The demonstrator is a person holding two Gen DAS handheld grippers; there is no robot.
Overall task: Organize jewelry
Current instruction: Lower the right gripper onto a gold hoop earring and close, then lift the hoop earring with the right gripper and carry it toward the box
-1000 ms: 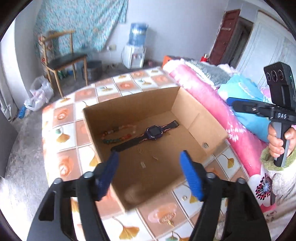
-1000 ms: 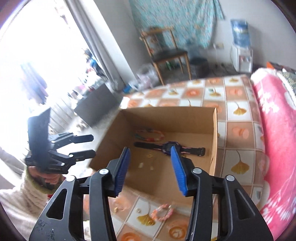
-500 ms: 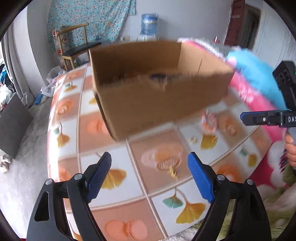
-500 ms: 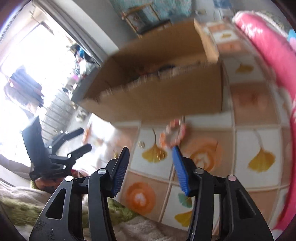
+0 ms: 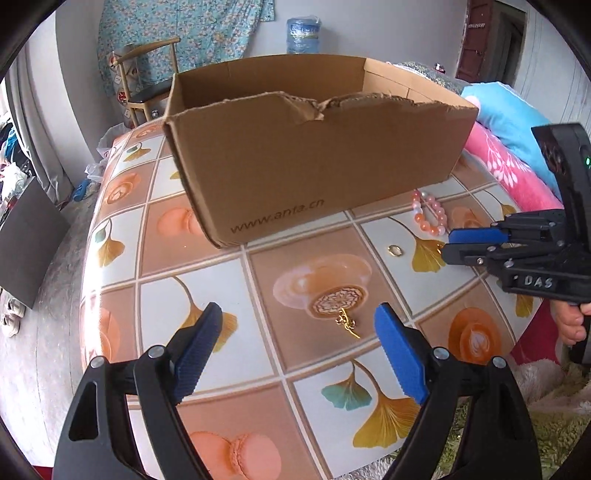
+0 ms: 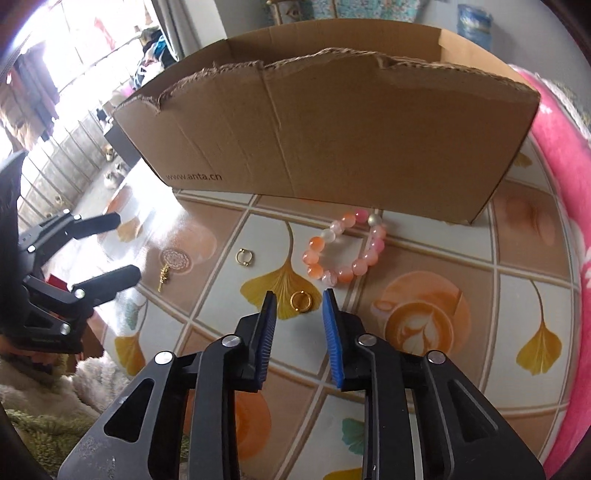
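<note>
An open cardboard box (image 5: 321, 162) (image 6: 332, 125) stands on the tiled table. In front of it lie a pink bead bracelet (image 6: 345, 254) (image 5: 428, 216), a thin gold ring (image 6: 244, 256) (image 5: 394, 251), a gold band ring (image 6: 301, 301) and a small gold pendant (image 5: 347, 325) (image 6: 164, 277). My right gripper (image 6: 299, 314) is open and low over the table, the gold band ring just ahead between its fingertips. My left gripper (image 5: 299, 350) is wide open and empty, with the gold pendant just ahead of it. The inside of the box is hidden.
The table's patterned cloth (image 5: 258, 369) has its front edge near both grippers. A pink blanket (image 6: 561, 155) and a blue pillow (image 5: 509, 122) lie to the right. A wooden chair (image 5: 147, 74) and a water jug (image 5: 303, 35) stand behind the box.
Both grippers have dropped from above the box to low over the table in front of it. The right gripper has closed in on the gold band ring; the left now faces the pendant.
</note>
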